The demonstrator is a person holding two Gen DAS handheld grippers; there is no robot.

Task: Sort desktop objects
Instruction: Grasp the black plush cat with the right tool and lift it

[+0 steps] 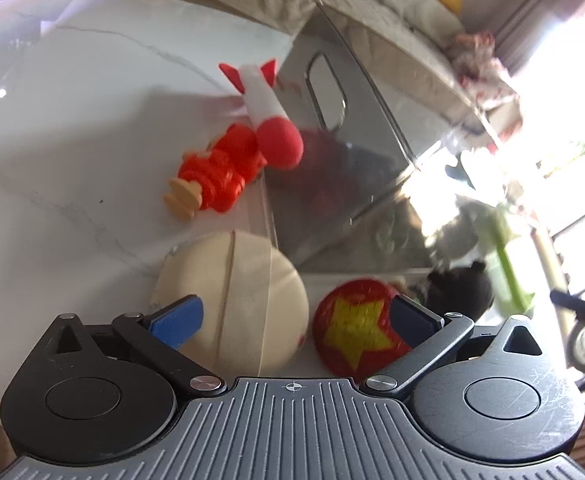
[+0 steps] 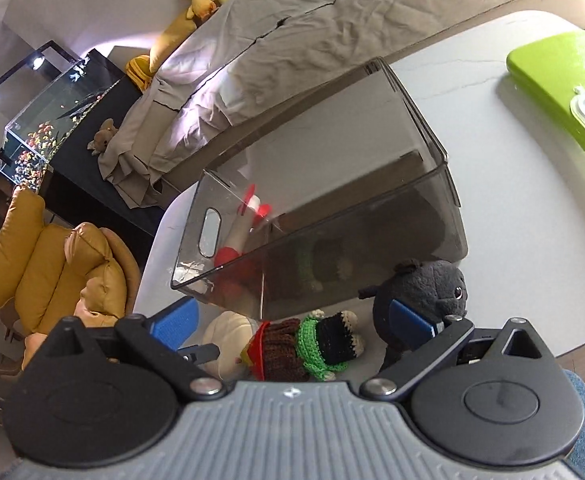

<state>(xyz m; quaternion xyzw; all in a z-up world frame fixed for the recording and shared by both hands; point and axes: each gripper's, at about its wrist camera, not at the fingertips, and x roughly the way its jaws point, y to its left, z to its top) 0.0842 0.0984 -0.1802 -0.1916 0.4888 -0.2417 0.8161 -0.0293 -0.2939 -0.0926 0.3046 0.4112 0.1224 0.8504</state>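
Open right gripper (image 2: 292, 330) above a crocheted green-and-brown doll (image 2: 312, 346), dark grey plush toy (image 2: 432, 288) right, smoky transparent plastic bin (image 2: 372, 208) beyond

The bin (image 1: 372, 168) contents are obscured by smoked walls and glare in the left view. The rocket (image 2: 238, 232) is seen only through the bin wall in the right view. The cream ball (image 2: 228, 340) is partly hidden behind the right tool (image 2: 292, 330). The green lid (image 2: 560, 92) is cut off at the edge.

We count one clear bin (image 2: 372, 184), one cream ball (image 1: 232, 300), one red star ball (image 1: 356, 332), one rocket (image 1: 268, 116), one orange figure (image 1: 216, 176), one crocheted doll (image 2: 312, 348), one grey plush (image 2: 432, 288).
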